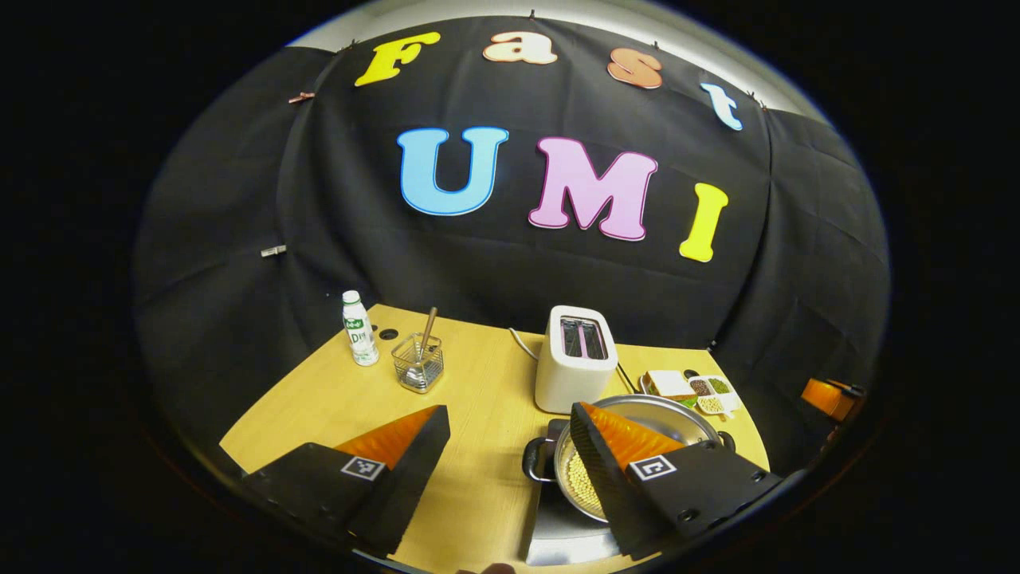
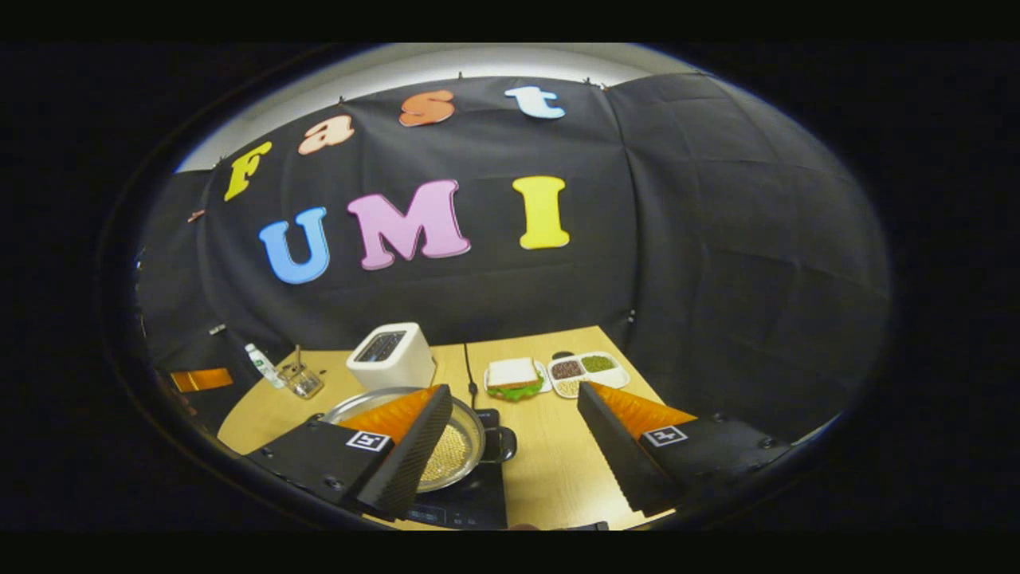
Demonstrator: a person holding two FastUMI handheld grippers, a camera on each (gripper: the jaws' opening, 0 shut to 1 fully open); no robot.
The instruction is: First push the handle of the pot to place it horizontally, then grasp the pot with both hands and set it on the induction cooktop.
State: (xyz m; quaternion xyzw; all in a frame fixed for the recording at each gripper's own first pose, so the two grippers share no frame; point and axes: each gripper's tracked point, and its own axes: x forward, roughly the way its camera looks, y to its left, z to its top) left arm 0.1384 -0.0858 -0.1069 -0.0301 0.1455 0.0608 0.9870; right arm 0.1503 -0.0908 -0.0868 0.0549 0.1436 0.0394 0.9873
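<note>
the shallow stainless steel pot with pale beans in it [image 1: 637, 422] sits on the flat black induction cooktop [image 1: 570, 534] at the near edge of the light wooden bench [image 1: 470, 383]; in the right gripper view the same pot [image 2: 458, 446] rests over the cooktop's dark glass [image 2: 470, 502], so the placing step looks done, as far as these pictures show; little seems left beyond drawing the claws away, though whether the pot is centred on the cooktop i cannot tell, since the fingers hide part of it.

the left claw [image 1: 510, 438] is released, its two fingers spread wide with nothing between them; its right finger overlaps the pot's rim in the picture, but whether it touches i cannot tell; the right claw [image 2: 514, 418] is likewise released and wide, its left finger lying across the pot's near side, holding nothing.

the pot's dark loop handle [image 1: 538, 462] juts from its left side in the left gripper view, and the opposite dark handle [image 2: 498, 442] sticks out to the right in the right gripper view; so the line through the two handles, the pot's long axis, runs roughly side to side along the bench front, which reads as horizontal; the pot stands upright, mouth open upward.

behind it stand a white two-slot toaster [image 1: 575, 359], a sandwich on a small plate [image 2: 511, 376], and a white divided dish of beans [image 2: 586, 373].
</note>
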